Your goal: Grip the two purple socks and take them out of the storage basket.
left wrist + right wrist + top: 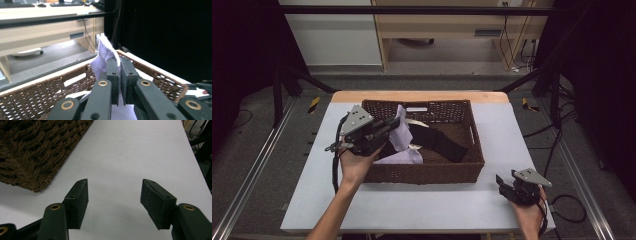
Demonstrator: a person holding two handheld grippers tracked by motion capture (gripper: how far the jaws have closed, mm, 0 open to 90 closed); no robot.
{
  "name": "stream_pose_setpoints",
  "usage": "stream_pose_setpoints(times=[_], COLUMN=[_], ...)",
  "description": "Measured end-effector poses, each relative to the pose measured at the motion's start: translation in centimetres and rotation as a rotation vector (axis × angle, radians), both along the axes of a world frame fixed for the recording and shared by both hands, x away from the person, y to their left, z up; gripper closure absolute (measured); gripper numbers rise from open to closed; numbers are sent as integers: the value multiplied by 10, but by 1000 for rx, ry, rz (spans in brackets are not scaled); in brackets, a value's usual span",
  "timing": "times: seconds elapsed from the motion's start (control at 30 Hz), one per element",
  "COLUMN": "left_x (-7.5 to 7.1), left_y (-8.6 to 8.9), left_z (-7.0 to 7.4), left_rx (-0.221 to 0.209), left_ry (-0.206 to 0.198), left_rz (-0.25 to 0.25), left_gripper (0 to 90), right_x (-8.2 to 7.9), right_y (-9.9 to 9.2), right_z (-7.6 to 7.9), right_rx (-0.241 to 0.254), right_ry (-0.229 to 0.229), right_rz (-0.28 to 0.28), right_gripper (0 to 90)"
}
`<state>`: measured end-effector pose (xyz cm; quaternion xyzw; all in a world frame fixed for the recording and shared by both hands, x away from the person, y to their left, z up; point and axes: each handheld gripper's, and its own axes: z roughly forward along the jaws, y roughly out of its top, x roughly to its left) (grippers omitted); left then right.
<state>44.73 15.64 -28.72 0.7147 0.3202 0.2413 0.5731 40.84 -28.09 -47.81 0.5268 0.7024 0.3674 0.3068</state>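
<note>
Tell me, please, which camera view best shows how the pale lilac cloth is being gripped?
The left gripper view: the left gripper has its jaws shut on the lilac cloth, close up. The high view shows the cloth lifted over the wicker basket, small. The right gripper view faces the table beside the basket.

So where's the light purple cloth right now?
In the high view, the light purple cloth is at the left end of the wicker basket, pinched in the left gripper and lifted above the rim, beside a black garment.

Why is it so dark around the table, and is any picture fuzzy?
High view: the white table is lit, the surroundings fall into black. Left gripper view: the jaws are sharp on the lilac cloth, the desk behind soft. Right gripper view: the basket corner is slightly blurred.
</note>
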Motion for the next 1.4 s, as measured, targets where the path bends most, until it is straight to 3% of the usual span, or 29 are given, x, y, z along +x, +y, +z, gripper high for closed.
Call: stream_pose_setpoints(times=[0.13,0.3,0.57,0.73,0.93,1.2,1.3,1.4], left_x=[-21,-35,-56,-71,-80,-90,-89,-87], left_y=[4,5,3,-2,-5,-11,-14,-17], left_z=[5,2,-10,-20,-37,-67,-84,-92], left_rx=[10,17,17,49,70,138,172,189], left_ry=[-24,-27,-26,-30,0,64,104,121], left_rz=[-27,-48,-107,-141,-166,-197,-201,-198], left_gripper=[853,852,852,852,852,852,852,852], right_x=[-1,-2,-2,-3,-4,-4,-3,-4], right_y=[0,0,1,0,2,2,3,3], right_z=[0,1,0,0,0,0,-1,-1], right_rx=[-1,-2,-4,-1,-2,0,2,4], right_ry=[-4,-6,-2,-2,-1,0,0,3], right_rz=[6,6,6,4,6,8,16,19], right_gripper=[394,394,394,394,394,394,391,389])
